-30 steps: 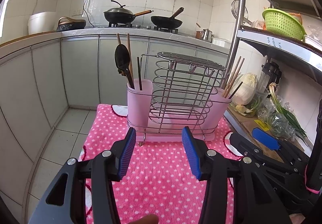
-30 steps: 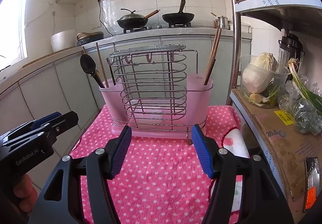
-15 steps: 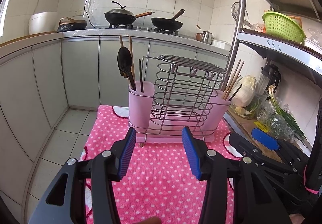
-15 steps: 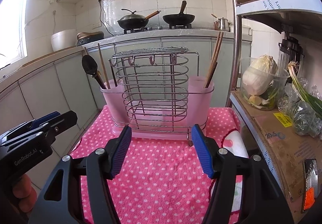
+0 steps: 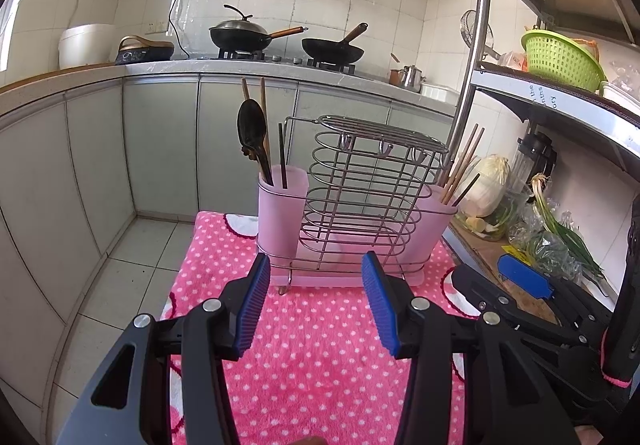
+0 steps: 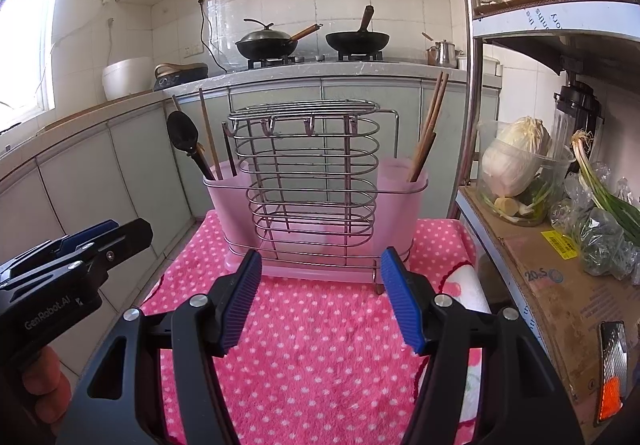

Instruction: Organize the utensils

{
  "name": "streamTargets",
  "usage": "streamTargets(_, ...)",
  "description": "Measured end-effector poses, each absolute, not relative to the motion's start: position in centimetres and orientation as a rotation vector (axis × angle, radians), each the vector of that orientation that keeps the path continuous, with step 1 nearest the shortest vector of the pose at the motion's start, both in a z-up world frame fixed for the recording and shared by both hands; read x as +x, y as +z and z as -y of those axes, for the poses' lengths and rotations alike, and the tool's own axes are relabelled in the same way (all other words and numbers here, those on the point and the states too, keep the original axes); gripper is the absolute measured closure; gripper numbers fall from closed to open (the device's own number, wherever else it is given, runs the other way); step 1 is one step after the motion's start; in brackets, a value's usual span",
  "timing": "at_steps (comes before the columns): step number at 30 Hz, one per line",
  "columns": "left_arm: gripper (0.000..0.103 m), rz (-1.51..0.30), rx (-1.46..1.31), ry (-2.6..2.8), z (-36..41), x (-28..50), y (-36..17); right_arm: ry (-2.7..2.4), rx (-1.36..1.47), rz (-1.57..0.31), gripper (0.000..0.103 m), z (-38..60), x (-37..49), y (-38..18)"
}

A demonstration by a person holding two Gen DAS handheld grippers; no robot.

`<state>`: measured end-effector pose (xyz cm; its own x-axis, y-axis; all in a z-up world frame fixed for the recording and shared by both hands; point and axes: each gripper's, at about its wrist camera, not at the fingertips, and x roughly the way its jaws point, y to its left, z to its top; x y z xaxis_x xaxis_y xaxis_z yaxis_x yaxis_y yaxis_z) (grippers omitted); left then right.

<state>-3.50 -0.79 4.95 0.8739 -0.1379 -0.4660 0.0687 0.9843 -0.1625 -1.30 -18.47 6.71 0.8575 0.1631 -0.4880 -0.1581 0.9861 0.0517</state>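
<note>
Bright daylight from window [image 6: 24,57], glare there; sharp centre, strong fisheye bending, possibly soft edges.

Utensil ends hidden inside frosted pink holder [image 5: 282,205], right gripper [image 5: 516,285] partly cut by left-wrist frame edge, holder's middle compartment contents unclear behind wire rack [image 6: 308,181].

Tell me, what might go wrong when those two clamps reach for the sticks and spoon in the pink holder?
Three things, I would guess.

The holder stands on a soft dotted cloth, so a push may tip or slide it.

The black spoon and the chopsticks lean loosely, so pulling one might drag its neighbours out.

The left gripper and right gripper are both open and close together, so they could bump each other.
</note>
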Motion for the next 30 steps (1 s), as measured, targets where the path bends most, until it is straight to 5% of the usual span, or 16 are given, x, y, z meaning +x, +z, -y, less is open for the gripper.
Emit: streamTargets(30,0.056,-0.558,-0.136,-0.106,1.2,-1.2,3.0,0.167,0.001,-0.571,0.041,18.5,0.7,4.4)
